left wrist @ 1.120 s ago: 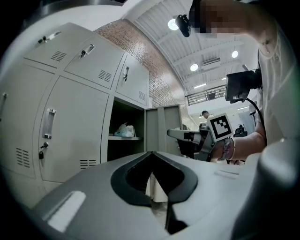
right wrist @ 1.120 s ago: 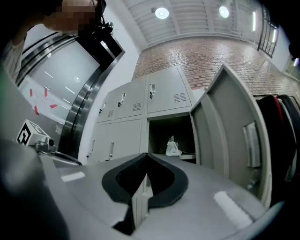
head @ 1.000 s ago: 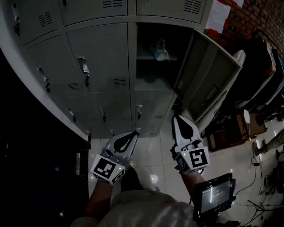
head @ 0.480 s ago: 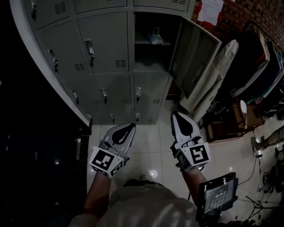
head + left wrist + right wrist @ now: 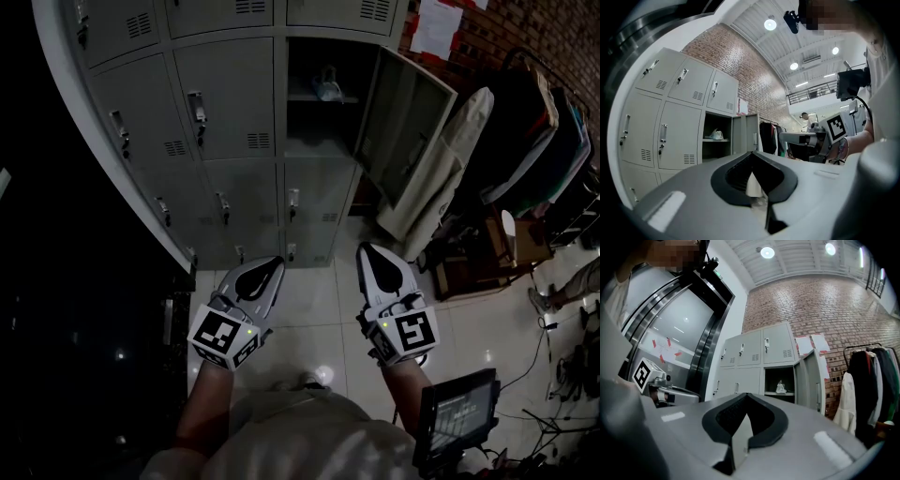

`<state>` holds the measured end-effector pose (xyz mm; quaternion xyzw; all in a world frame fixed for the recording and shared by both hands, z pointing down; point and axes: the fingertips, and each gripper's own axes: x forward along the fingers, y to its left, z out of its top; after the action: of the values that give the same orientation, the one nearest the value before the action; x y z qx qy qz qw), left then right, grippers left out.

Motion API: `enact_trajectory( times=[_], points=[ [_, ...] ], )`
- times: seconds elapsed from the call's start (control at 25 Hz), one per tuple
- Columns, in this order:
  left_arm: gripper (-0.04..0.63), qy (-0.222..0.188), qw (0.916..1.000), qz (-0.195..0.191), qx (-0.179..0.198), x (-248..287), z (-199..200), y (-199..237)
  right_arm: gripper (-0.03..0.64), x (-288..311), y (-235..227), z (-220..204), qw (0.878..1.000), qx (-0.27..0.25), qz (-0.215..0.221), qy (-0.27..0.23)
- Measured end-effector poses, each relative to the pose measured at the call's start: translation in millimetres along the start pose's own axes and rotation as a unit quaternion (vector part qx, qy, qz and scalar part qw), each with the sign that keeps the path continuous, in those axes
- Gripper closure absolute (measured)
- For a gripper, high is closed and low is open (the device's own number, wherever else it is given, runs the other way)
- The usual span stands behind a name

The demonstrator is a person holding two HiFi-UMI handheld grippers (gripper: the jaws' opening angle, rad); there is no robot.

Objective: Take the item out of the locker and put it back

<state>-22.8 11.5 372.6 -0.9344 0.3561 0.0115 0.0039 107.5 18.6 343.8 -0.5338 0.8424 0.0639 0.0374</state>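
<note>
**A:** What stands left of the open locker [image 5: 317, 117]?

**B:** Closed grey doors [image 5: 220, 98] in the same bank, each with a handle. In front of the open locker and slightly to its left, the left claw [image 5: 272, 264] hangs over the tiled floor [image 5: 319, 314]. Its jaws meet at the tips, narrow, with nothing between them.

**A:** And the item?

**B:** A pale, crumpled, bag-like item [image 5: 326, 86] lies on the shelf [image 5: 302, 97] inside the open locker. It is well apart from both claws. Both gripper views show it there too, small and far off past the jaw tips.

**A:** The right claw?

**B:** The right claw [image 5: 366, 251] is also in front of the open locker, a little to its right and about level with the left one. Its jaws are pressed tight together and hold nothing. Both claws point towards the open locker.

**A:** What's to the right of the open locker?

**B:** Its door [image 5: 412, 131], hinged on the right side, stands swung out. Just past the door hangs a white garment [image 5: 450, 178]. Farther right is a rack of dark clothes [image 5: 548, 122] near the brick wall [image 5: 525, 28].
</note>
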Motion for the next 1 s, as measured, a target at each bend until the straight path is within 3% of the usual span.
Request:
enact_trajectory(
  times=[0.4, 1.0],
  points=[
    [0.595, -0.01, 0.9998, 0.001, -0.019, -6.2, 3.7, 12.1, 0.617, 9.6, 13.9, -3.5, 1.0, -0.016, 0.017, 0.019],
    [0.595, 0.0, 0.9999, -0.012, 0.005, 2.0, 2.1, 14.9, 0.617, 14.1, 6.1, -10.7, 0.999, -0.016, 0.038, 0.025]
  ],
)
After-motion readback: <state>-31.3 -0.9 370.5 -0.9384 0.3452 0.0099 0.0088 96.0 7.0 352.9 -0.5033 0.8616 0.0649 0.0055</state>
